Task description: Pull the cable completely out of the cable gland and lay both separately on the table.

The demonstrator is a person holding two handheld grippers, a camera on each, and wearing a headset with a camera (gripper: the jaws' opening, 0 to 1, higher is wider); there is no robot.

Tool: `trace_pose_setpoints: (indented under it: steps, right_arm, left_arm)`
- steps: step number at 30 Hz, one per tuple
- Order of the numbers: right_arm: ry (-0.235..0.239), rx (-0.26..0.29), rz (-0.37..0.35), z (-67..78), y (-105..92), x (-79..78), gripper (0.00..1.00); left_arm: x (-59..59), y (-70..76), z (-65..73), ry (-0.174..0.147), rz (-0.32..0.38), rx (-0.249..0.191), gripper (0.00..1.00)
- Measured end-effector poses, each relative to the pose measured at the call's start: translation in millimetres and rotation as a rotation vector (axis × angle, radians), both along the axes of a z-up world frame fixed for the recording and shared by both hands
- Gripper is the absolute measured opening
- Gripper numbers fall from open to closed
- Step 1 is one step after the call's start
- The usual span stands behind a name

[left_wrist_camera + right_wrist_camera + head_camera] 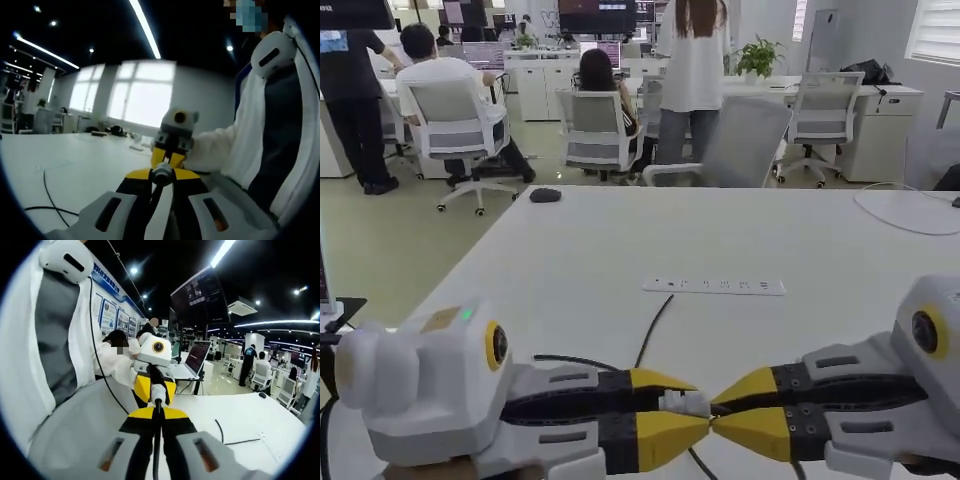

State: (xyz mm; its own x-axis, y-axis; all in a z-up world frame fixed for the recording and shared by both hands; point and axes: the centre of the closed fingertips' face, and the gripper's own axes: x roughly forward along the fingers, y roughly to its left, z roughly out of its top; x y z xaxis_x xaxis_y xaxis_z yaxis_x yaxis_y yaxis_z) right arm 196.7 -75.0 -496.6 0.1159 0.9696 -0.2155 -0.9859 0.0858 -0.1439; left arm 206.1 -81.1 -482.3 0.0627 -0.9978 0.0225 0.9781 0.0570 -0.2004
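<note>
My two grippers meet tip to tip low over the white table (620,250). The left gripper (700,405) is shut on the small white cable gland (680,402); in the left gripper view the gland (162,174) sits between the yellow jaw tips of the left gripper (161,182). My right gripper (718,413) is shut on the black cable (157,440) right at the gland (158,392). The cable (650,325) runs slack over the table behind the grippers, and another stretch hangs below them.
A white power strip (714,286) lies mid-table and a black mouse (545,195) near the far left edge. A thin white ring-shaped object (910,215) lies at the right. Office chairs (595,130) and people stand beyond the table's far edge.
</note>
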Motion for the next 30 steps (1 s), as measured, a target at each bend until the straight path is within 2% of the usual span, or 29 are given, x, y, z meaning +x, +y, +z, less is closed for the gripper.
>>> trace_pose_setpoints:
  steps: [3,6,7,9,11,14,15,16,18,24,30]
  right_arm:
    - [-0.026,-0.051,0.014,-8.3,2.4,-1.0,0.02]
    - [-0.037,-0.089,0.021,-17.5,2.7,-0.2,0.02]
    - [-0.051,-0.131,0.017,-25.0,-0.8,2.1,0.02]
    - [-0.067,-0.172,0.008,-33.1,-5.8,5.6,0.02]
    - [-0.064,-0.185,0.001,-39.2,-10.2,7.9,0.02]
    - [-0.059,-0.226,-0.009,-52.0,-18.5,10.7,0.02]
    - [-0.059,-0.251,-0.011,-57.8,-21.6,11.1,0.02]
    - [-0.067,-0.302,-0.014,-68.4,-27.5,11.9,0.02]
    - [-0.069,-0.353,-0.028,-82.1,-35.8,14.0,0.02]
    - [-0.020,-0.408,-0.112,-107.8,-67.5,23.6,0.02]
    - [0.001,-0.415,-0.138,-112.8,-75.0,20.6,0.02]
  left_arm:
    - [-0.2,0.8,-8.2,0.014,0.002,0.025,0.16]
    - [-1.0,1.7,-15.6,0.006,0.012,0.038,0.16]
    - [-0.4,2.9,-17.6,0.011,0.018,0.040,0.16]
    - [2.2,7.6,-21.7,0.024,0.035,0.036,0.16]
    - [3.9,11.8,-23.6,0.039,0.050,0.019,0.16]
    - [3.5,12.8,-28.8,0.048,0.057,0.022,0.16]
    - [3.2,12.1,-30.1,0.048,0.057,0.028,0.16]
    - [2.9,11.8,-30.3,0.041,0.053,0.037,0.16]
    - [4.3,12.3,-27.4,0.041,0.055,0.020,0.16]
    - [11.5,21.4,-22.2,0.050,0.082,-0.014,0.16]
    - [10.8,17.4,-25.0,0.053,0.076,-0.009,0.16]
